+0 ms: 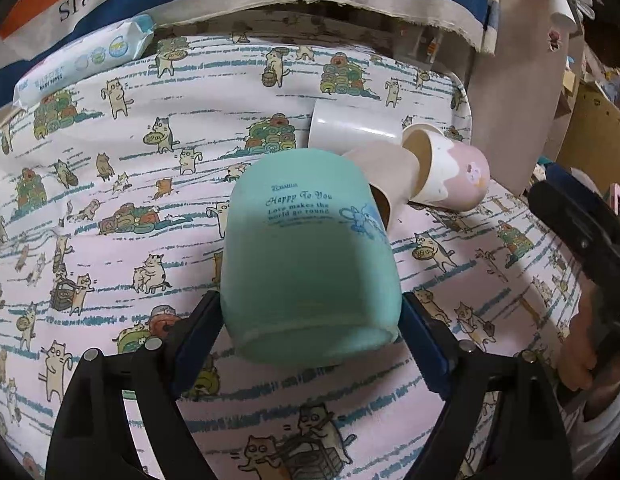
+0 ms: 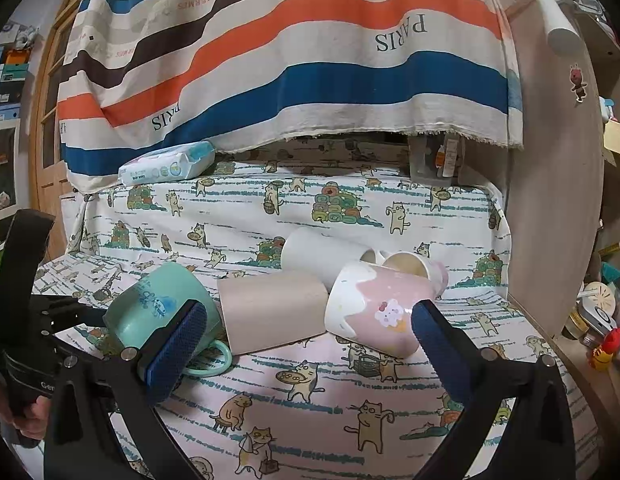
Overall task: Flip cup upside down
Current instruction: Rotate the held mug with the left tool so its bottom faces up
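Note:
My left gripper (image 1: 310, 336) is shut on a mint green mug (image 1: 310, 256), blue pads pressed on both sides near its base, the base toward the camera and the mug tilted. The same mug (image 2: 157, 304) shows in the right wrist view, lying tilted with its handle low. My right gripper (image 2: 310, 328) is open and empty, its pads wide apart in front of a beige cup (image 2: 269, 312) and a pink and white cup (image 2: 374, 312), both lying on their sides.
A white cup (image 2: 318, 256) lies behind the beige one. A cat-print cloth (image 2: 310, 400) covers the surface. A wipes pack (image 2: 165, 164) sits at the back left under a striped hanging cloth (image 2: 289, 60). A wooden panel (image 2: 550, 200) stands at right.

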Action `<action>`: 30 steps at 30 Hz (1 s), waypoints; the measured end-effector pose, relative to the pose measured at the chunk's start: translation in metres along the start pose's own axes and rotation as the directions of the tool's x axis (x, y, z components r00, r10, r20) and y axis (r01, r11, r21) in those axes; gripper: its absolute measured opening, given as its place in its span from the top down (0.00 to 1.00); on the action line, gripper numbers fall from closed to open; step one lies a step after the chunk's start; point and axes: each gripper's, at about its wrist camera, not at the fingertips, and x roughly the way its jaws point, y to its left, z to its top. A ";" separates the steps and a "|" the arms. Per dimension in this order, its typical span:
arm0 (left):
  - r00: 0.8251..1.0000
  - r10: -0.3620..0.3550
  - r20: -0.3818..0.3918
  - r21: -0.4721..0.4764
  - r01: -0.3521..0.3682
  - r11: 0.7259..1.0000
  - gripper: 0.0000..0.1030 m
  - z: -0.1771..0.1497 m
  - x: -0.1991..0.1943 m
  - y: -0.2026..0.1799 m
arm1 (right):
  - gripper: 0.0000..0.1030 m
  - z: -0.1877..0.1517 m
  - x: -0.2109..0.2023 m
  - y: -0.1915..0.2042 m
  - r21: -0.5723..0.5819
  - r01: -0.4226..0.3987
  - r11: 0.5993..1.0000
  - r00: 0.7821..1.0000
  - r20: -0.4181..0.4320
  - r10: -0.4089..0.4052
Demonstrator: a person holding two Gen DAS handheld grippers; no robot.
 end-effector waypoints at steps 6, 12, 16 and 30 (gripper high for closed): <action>1.000 0.011 -0.006 -0.008 -0.011 1.000 0.17 0.003 0.004 0.001 | 0.00 0.000 0.002 -0.001 0.007 0.001 1.000 1.000 -0.010 -0.001; 1.000 0.020 -0.002 -0.016 -0.020 1.000 0.16 0.006 0.009 0.002 | 0.00 0.000 0.003 -0.003 0.013 0.002 1.000 1.000 -0.017 -0.001; 1.000 0.018 0.003 -0.013 -0.018 1.000 0.17 0.007 0.009 0.004 | 0.00 0.000 0.004 -0.004 0.014 0.002 1.000 1.000 -0.017 -0.002; 0.986 0.164 0.032 -0.045 -0.162 0.986 0.17 0.011 -0.021 0.054 | 0.00 -0.002 0.005 -0.009 0.029 0.022 0.999 0.999 -0.025 -0.021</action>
